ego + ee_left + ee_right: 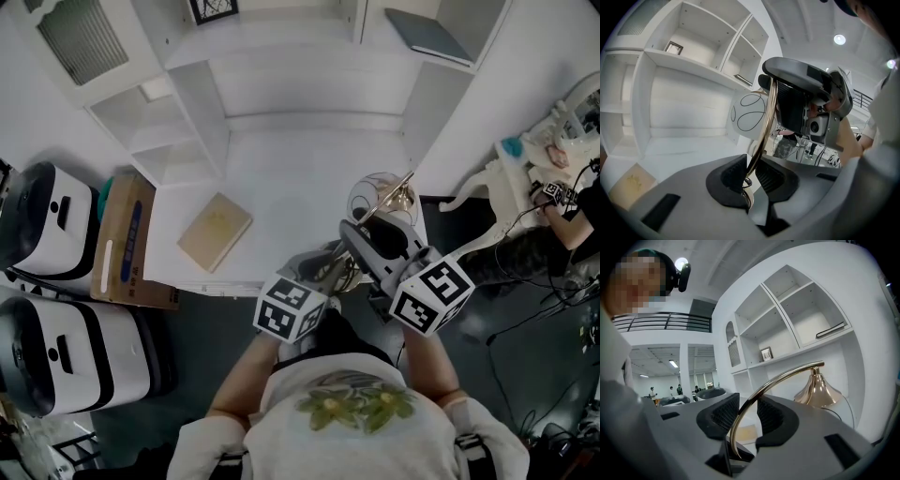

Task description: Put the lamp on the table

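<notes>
The lamp has a curved gold arm (395, 195) and a round shade (367, 197) drawn with thin dark lines, and I hold it in the air over the near right corner of the white table (300, 178). My left gripper (337, 269) is shut on the gold arm (762, 136) low down, with the shade (749, 116) just beyond. My right gripper (367, 236) is shut on the same arm (754, 397) higher up, below the gold cone cap (818, 393). In the left gripper view the right gripper's body (811, 101) looms close above.
A tan book (215, 231) lies on the table's left part. White shelves (178, 112) rise behind and beside the table. A cardboard box (122, 239) and two white machines (47, 281) stand on the floor at left. A white stand (511, 183) and cables are at right.
</notes>
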`<act>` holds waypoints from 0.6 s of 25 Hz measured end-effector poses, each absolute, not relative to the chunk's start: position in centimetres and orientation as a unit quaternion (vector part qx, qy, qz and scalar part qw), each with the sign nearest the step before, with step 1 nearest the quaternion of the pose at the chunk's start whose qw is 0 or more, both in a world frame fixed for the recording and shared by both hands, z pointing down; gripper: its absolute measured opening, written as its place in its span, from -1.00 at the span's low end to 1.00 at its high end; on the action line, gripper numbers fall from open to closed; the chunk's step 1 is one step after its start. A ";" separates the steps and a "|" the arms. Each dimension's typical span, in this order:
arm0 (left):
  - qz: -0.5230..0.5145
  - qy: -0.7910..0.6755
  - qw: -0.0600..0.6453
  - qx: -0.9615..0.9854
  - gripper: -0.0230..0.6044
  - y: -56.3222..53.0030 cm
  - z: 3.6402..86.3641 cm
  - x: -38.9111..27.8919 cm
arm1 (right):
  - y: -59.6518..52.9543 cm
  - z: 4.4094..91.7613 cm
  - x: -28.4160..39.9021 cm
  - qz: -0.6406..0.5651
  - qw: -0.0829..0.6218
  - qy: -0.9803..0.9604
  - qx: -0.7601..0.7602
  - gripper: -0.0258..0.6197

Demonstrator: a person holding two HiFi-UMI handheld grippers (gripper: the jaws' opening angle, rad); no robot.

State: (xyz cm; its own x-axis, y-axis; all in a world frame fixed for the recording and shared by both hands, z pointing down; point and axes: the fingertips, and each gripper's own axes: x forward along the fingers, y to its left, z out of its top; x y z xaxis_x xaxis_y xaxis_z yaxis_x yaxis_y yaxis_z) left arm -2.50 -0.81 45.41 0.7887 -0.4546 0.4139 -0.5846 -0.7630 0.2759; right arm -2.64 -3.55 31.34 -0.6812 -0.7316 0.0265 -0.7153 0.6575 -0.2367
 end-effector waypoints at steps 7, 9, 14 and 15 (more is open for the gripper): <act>0.159 -0.287 0.185 0.927 -0.70 -5.0 43.9 -1.7 | -7.3 29.8 -1.9 -0.100 0.041 0.913 -0.394 -0.51; 0.157 -0.288 0.183 0.927 -0.70 -6.1 43.7 -1.5 | -8.4 29.5 -1.7 -0.097 0.042 0.914 -0.392 -0.51; 0.153 -0.290 0.183 0.927 -0.70 -8.8 43.1 -1.0 | -10.9 29.0 -1.3 -0.089 0.044 0.916 -0.390 -0.51; 0.152 -0.291 0.182 0.927 -0.70 -9.3 43.0 -0.9 | -11.4 28.8 -1.2 -0.087 0.045 0.916 -0.389 -0.51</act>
State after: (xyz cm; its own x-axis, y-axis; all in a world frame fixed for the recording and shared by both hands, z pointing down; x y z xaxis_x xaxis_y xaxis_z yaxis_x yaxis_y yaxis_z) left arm -0.90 -9.30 43.01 0.7847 -0.4833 0.3882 -0.5941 -0.7650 0.2487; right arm -1.16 -11.40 28.84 -0.6929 -0.7209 -0.0136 -0.7053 0.6816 -0.1946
